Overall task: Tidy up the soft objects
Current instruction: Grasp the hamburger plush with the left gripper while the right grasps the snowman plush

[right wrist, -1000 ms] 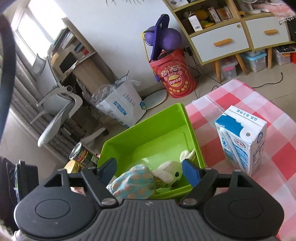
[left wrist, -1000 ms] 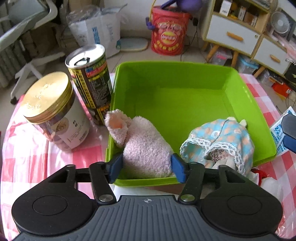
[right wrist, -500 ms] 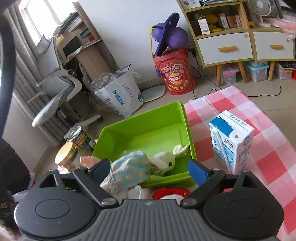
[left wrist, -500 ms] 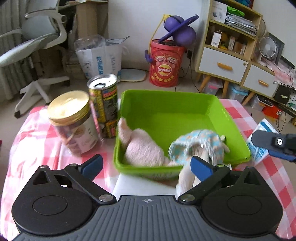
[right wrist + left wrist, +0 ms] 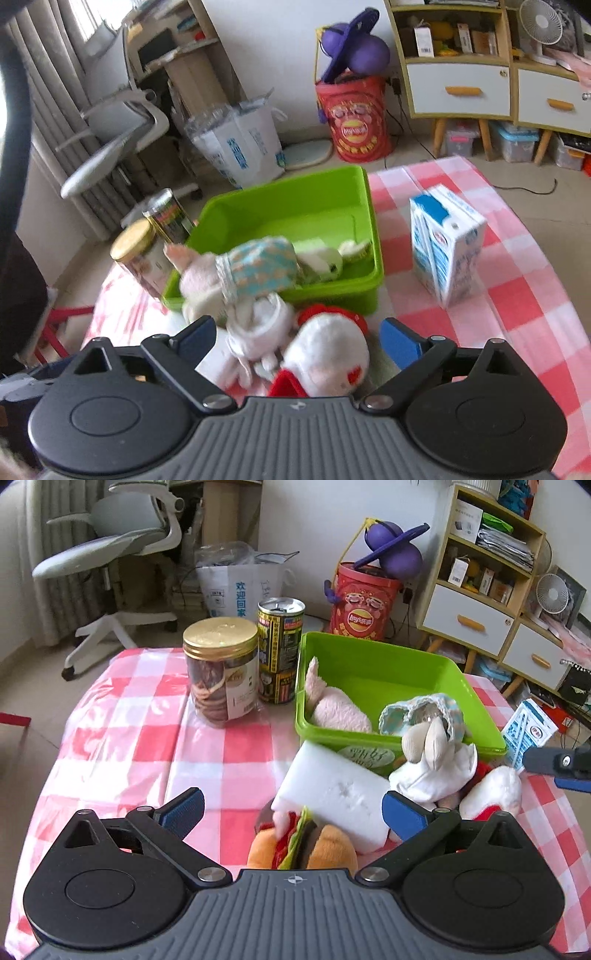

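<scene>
Backed away from the green bin on both sides since a second ago. No longer pinching the pink plush with the left gripper, nor straddling the bonnet doll with the right gripper. Jaws on both just been opening; now spread wide, pads pressing on nothing.

Pink plush: fully inside the bin, against its near left corner. Bonnet doll: only half in, head on the near rim, white body hanging outside and touching the white-and-red plush on the checked tablecloth. Burger plush also on the cloth, just ahead of the left jaws, with a white block leaning over it. Farther out: gold-lidded jar and can left of the bin, milk carton right of it.

Likely trouble: doll slipping out of the bin under its own hanging weight, or dragged out if the right jaws close on the white-and-red plush while the two fabrics touch. Closing on the burger plush risks catching the white block as well and tipping it.

Hard to read: right wrist view smeared by motion, so the doll's exact lie unclear there. Lower part of the burger plush cut off by the left gripper body. White block's material impossible to tell. Bin's front label mostly covered.
</scene>
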Demonstrator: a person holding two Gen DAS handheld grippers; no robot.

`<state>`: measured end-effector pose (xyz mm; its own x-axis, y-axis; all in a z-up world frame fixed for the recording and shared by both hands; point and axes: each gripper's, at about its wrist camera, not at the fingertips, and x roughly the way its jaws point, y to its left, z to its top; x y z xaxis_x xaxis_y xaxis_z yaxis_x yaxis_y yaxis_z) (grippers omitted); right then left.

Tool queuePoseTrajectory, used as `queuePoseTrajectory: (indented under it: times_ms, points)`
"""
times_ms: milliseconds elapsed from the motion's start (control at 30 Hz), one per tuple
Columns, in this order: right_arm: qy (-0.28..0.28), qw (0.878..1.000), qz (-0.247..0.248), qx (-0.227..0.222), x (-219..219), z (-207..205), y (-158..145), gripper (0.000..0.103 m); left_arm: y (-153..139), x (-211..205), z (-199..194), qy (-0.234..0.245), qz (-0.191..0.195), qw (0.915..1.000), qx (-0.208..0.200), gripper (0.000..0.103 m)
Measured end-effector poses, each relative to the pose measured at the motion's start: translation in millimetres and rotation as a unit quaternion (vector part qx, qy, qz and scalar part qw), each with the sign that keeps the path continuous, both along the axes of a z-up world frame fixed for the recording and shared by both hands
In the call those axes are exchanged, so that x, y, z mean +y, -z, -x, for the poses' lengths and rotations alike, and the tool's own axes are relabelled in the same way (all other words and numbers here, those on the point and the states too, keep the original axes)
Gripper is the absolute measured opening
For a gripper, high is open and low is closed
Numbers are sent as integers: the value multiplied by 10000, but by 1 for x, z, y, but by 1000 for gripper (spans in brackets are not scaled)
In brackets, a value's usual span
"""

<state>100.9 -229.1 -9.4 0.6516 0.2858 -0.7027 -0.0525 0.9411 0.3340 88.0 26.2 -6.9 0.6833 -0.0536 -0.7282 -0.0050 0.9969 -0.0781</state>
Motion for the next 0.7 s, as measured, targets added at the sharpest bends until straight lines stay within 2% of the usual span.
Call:
queuePoseTrajectory:
  times_ms: [133, 267, 700]
  points:
    - [-20, 9994, 152, 321, 4, -1, 15, 71, 7, 3, 3, 39, 16, 10000, 49, 98]
    - [59, 9982, 75, 594, 4, -3, 27, 71, 17, 6, 7, 88, -60, 9999, 87, 98]
    - [202, 9959, 4, 879, 4, -9, 45, 71, 46, 16, 13, 498, 161, 9982, 290, 98]
